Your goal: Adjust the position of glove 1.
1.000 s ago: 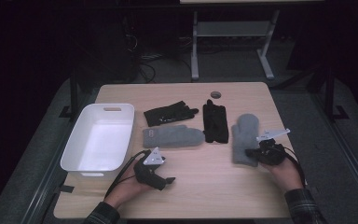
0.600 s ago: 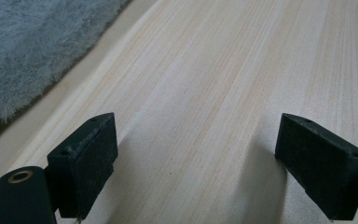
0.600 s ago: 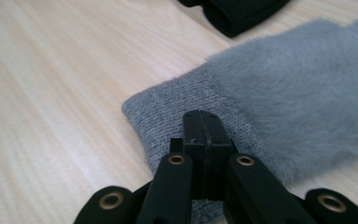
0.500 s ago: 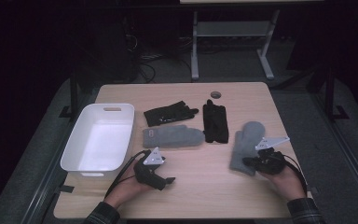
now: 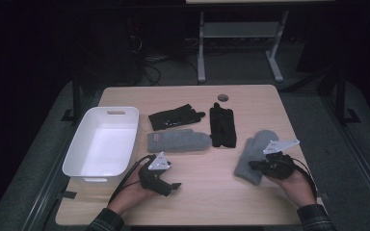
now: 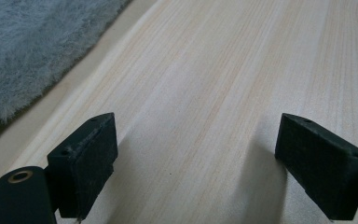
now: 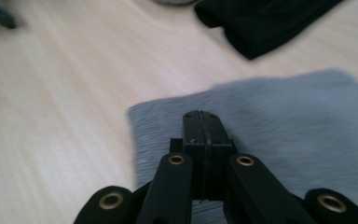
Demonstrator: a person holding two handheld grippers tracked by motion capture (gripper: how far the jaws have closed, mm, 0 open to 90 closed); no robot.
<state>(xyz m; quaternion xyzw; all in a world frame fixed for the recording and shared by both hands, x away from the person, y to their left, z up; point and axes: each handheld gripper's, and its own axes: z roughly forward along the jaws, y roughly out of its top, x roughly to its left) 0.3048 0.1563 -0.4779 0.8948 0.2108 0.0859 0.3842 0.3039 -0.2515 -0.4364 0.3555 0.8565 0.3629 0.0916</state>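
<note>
Two grey mittens and two black gloves lie on a wooden table (image 5: 207, 202). My right gripper (image 5: 252, 165) is shut, its closed tips resting on the cuff end of the right grey mitten (image 5: 256, 147). In the right gripper view the jaws (image 7: 200, 114) meet over that mitten (image 7: 284, 107), and I see no fabric between them. My left gripper (image 5: 172, 182) lies on bare wood near the front edge, open and holding nothing. Its view shows the wide jaws (image 6: 196, 158) and the other grey mitten (image 6: 28, 46) at the upper left; that mitten (image 5: 178, 141) lies at mid-table.
A white tub (image 5: 103, 149) stands at the table's left side. One black glove (image 5: 176, 117) lies behind the middle mitten and another (image 5: 222, 126) lies to its right, also seen as a black glove (image 7: 261, 23). A round hole (image 5: 222, 97) marks the far edge.
My right gripper has drawn back a little toward the person, and the right grey mitten appears to have slid the same way. The left gripper has stayed put.
</note>
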